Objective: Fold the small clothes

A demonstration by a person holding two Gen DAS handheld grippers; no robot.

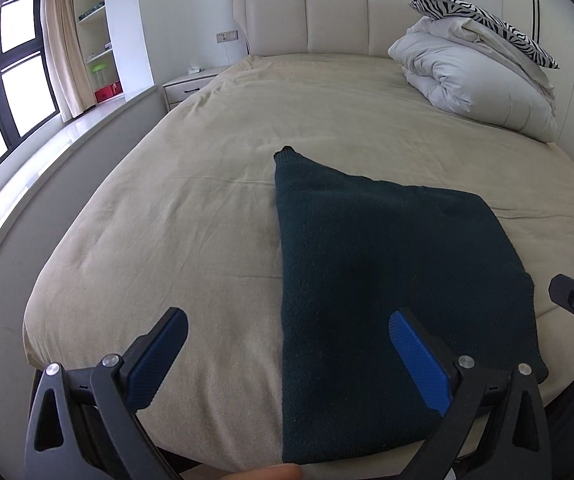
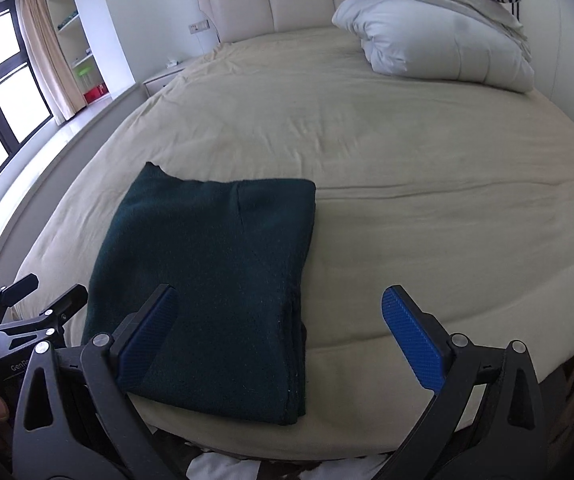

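Shelves point(image 1: 95, 20) by the window hold small items, too small to tell. On the bed point(image 1: 207, 200), near its foot, lies a folded dark green sweater point(image 2: 207, 272), long axis running from foot toward headboard point(image 1: 319, 20). Left gripper point(image 1: 287, 356) and right gripper point(image 2: 279, 340) hover with fingers spread wide, holding nothing.

Supporting surface is a bed point(image 2: 427, 152) covered by a beige sheet point(image 1: 191, 216), lightly creased, with a padded cream headboard point(image 1: 327, 20) at the far end. Lying directly on the sheet near the foot edge is a dark green knit garment point(image 2: 207, 276), folded flat into a rough rectangle, one corner projecting toward the headboard. At the far right corner rests a bundled white duvet point(image 1: 475, 76); a zebra-print pillow point(image 1: 483, 16) sits on top of it.
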